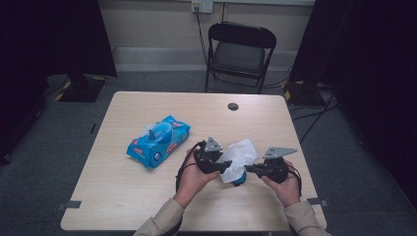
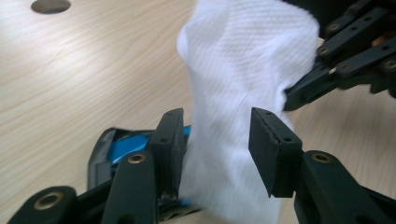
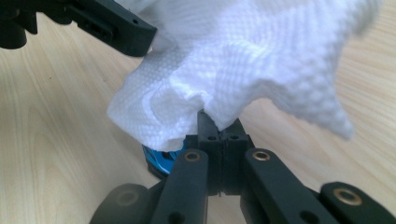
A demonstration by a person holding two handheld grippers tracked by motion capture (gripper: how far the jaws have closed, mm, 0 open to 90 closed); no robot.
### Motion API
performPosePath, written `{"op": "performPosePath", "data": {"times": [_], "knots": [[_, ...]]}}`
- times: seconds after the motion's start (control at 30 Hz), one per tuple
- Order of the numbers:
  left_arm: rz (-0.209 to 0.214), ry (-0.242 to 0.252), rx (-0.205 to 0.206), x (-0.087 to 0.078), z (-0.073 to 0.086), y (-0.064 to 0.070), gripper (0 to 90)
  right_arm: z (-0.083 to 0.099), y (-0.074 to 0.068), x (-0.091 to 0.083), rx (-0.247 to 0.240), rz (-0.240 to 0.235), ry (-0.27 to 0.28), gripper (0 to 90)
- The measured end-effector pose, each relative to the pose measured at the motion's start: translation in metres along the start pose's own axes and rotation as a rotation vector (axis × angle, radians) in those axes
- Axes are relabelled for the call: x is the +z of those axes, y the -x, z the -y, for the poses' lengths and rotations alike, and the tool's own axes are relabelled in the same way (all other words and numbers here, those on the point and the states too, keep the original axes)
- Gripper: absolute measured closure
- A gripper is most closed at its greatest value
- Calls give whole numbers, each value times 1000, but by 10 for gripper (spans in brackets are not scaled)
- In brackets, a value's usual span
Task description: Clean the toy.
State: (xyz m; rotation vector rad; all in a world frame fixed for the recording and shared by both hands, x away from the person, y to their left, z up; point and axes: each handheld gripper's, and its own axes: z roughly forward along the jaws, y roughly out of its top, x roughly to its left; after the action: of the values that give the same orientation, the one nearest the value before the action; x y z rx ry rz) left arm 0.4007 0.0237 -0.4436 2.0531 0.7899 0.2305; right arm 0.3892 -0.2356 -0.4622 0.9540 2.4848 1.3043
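White wet wipe (image 1: 241,156), lying bunched over a small blue object (image 1: 239,180) near the table's (image 1: 123,196) front edge, right of centre: right gripper (image 1: 250,169) pinching its edge with jaws closed; left gripper (image 1: 227,166) standing with jaws parted astride it; blue wipes pack (image 1: 158,140) sitting left of centre

Off to the left on the light wooden table (image 1: 123,206), a blue pack of wet wipes (image 1: 158,141) is laid at a slant with its flip lid up. A round cable hole (image 1: 233,106) is cut near the table's far edge. Behind that, a black folding chair (image 1: 239,51) is parked against the wall, right under a wall socket (image 1: 202,6). Dark curtains (image 1: 54,39) are hung on both sides, and grey carpet (image 1: 59,142) is seen all round.
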Motion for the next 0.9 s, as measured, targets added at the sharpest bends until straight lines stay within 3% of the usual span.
{"op": "performPosePath", "data": {"times": [0.13,0.57,0.9], "knots": [[-14,-7,-9,-1,3,-5,503,7,6,-9,30,15,-8,897],[-13,-26,34,14,12,-15,351,28,15,-28,76,71,-51,886],[-18,-63,71,29,14,-14,285,45,20,-34,103,109,-102,784]]}}
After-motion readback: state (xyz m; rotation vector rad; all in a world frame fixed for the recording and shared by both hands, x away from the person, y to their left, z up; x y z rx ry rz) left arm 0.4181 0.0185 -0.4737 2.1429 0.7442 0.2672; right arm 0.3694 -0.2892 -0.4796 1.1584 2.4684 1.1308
